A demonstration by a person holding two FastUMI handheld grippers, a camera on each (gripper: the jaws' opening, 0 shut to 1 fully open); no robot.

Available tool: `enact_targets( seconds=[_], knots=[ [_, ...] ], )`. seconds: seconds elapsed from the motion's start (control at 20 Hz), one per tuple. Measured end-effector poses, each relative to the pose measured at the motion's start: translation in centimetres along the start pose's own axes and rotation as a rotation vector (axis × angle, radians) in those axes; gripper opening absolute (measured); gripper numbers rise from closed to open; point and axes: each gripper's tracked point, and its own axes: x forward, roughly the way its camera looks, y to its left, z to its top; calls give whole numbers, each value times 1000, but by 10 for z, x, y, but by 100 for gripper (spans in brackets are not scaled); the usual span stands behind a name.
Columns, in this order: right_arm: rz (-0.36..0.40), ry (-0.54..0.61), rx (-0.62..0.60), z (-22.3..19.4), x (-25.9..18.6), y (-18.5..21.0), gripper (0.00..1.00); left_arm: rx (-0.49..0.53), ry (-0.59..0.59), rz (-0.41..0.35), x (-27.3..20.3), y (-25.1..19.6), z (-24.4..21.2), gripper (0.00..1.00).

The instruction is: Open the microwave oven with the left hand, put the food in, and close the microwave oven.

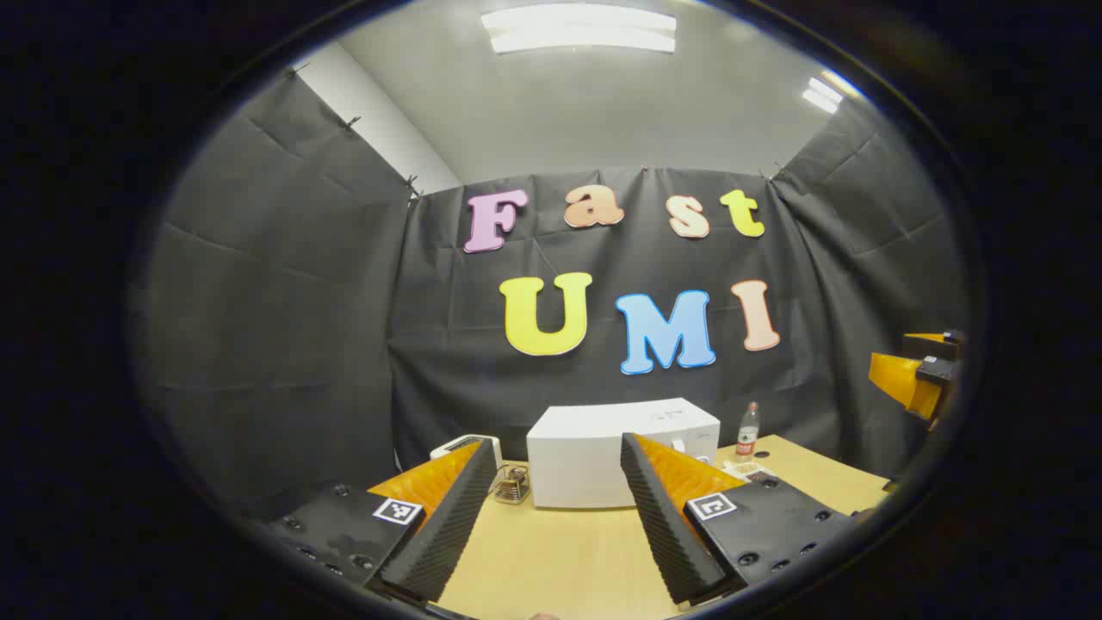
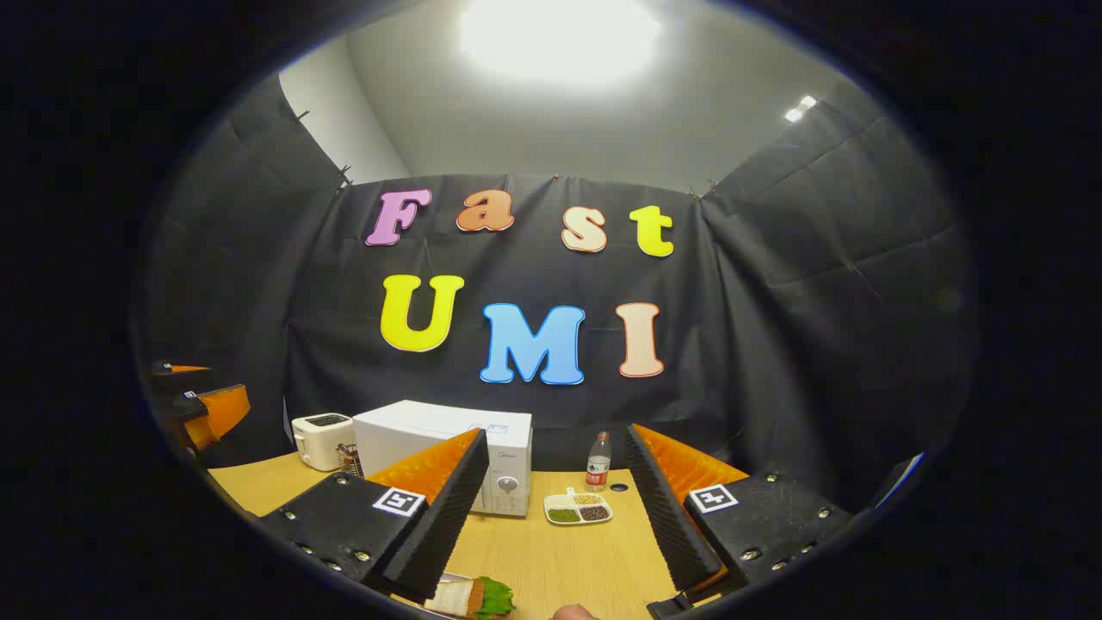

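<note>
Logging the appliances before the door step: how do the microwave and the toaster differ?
The microwave is the larger box, while the toaster beside it is small and low. The microwave has a dial on its front panel; the toaster has a dark slot on top. The microwave stands nearer the bottle; the toaster sits on its far side. Both are white and stand on the table.

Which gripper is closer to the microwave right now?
Left, as far as the views show. The left gripper faces the microwave head-on, open. The right gripper hangs further back and off to its right, open, above the food.
</note>
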Motion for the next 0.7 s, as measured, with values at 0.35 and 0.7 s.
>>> enact_targets(
  seconds=[0.35, 0.7],
  knots=[
    [-2, -12, -4, 2, -1, -10, 96, 8, -6, -15, 2, -14, 6, 99],
    [1, -7, 9, -4, 2, -22, 95, 14, -4, -14, 1, -31, 7, 99]
  ],
)
